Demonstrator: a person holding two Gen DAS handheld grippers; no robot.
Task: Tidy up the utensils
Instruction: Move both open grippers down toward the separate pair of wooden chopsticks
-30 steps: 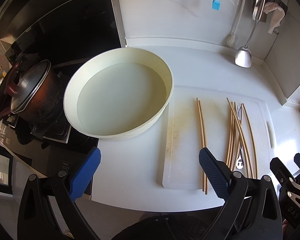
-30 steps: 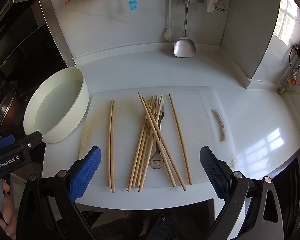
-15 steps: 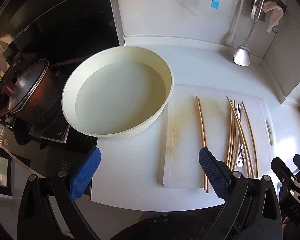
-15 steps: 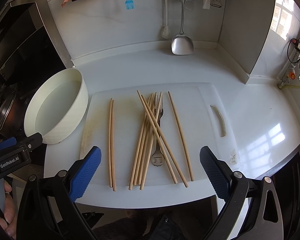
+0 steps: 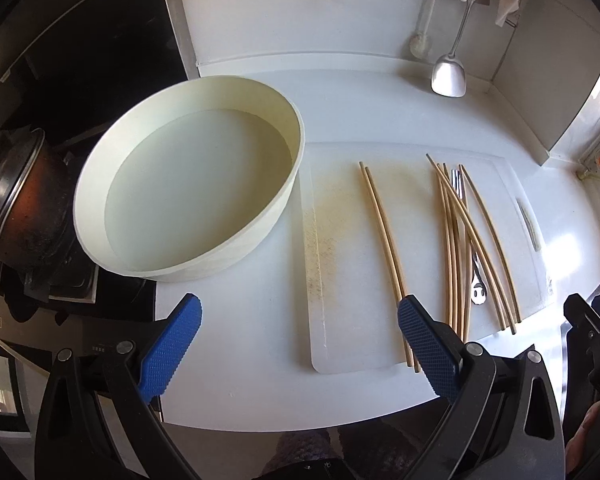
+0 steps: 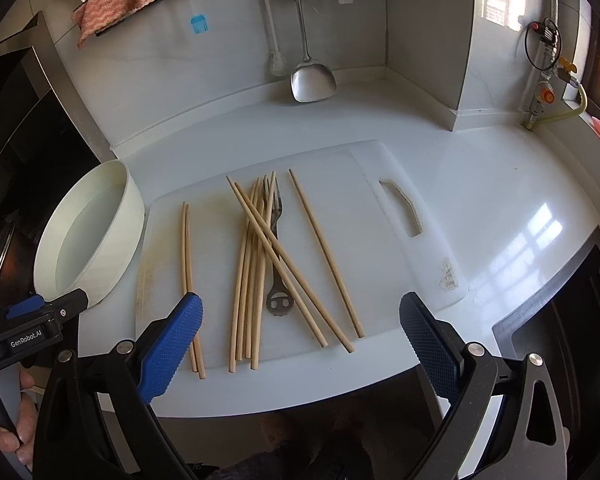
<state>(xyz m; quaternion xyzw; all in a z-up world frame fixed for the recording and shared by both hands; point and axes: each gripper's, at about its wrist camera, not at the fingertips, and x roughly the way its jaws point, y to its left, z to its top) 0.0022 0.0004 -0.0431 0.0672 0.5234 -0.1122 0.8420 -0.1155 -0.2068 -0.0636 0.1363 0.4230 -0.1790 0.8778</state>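
1. We see the chopsticks (image 6: 256, 276) heaped on the board (image 6: 380, 248), crossed over a fork (image 6: 274, 240); a tidy pair (image 6: 187, 256) lies apart to the left.
2. Both our claws are released and empty: left claw (image 5: 298, 350), right claw (image 6: 298, 346).
3. Pinching into the heap could drag crossed sticks or the fork along, scattering them off the desk (image 6: 500, 184).
4. The bowl (image 5: 188, 200) touches the board; a nudge may slop its water.

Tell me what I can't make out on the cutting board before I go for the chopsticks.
- Fork: its middle is covered by crossing chopsticks in the pile, both views.
- Near ends of the chopstick pair: behind the right gripper finger, right wrist view.
- Exact count in the pile: sticks overlap, cannot tell.
- Pot: cut off by the left wrist view's edge.
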